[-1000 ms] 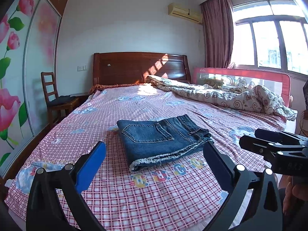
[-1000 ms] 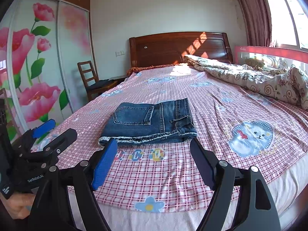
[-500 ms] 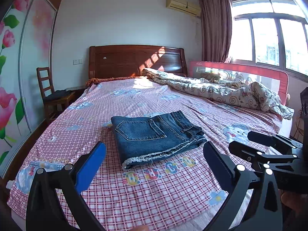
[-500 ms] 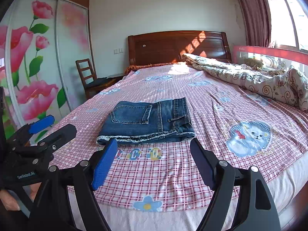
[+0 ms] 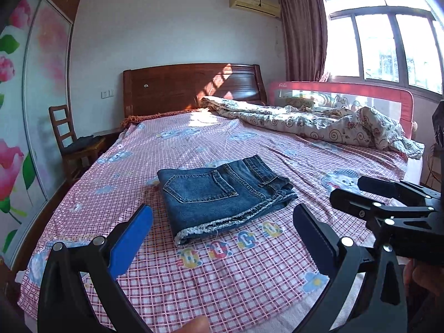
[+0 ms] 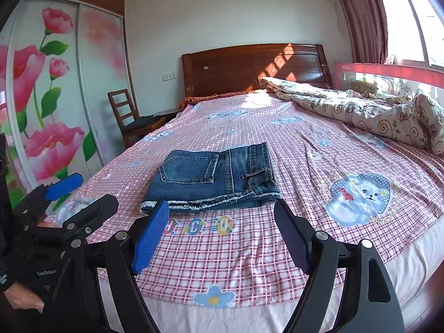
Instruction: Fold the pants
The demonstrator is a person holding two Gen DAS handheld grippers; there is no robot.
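Note:
Blue denim pants (image 5: 222,194) (image 6: 213,177) lie folded into a compact rectangle on the pink checked bedsheet (image 5: 227,272) (image 6: 222,252), back pocket up and frayed hems toward me. My left gripper (image 5: 222,216) hovers short of them near the foot of the bed, jaws wide apart and empty. My right gripper (image 6: 222,213) hangs beside it, also open with nothing between its blue pads. Each gripper shows at the edge of the other's view: the right one (image 5: 388,194), the left one (image 6: 72,194). Neither touches the pants.
A crumpled floral quilt (image 5: 319,122) (image 6: 374,111) lies along the bed's right side by a red guard rail (image 5: 347,91). The wooden headboard (image 5: 191,86) stands at the back. A wooden chair (image 5: 72,141) (image 6: 130,116) stands left, by a flower-printed wardrobe (image 6: 55,97).
The left wrist view has shifted back and leveled slightly, so the pants sit a little farther off. The right gripper has stayed put. Both jaws remain wide open.

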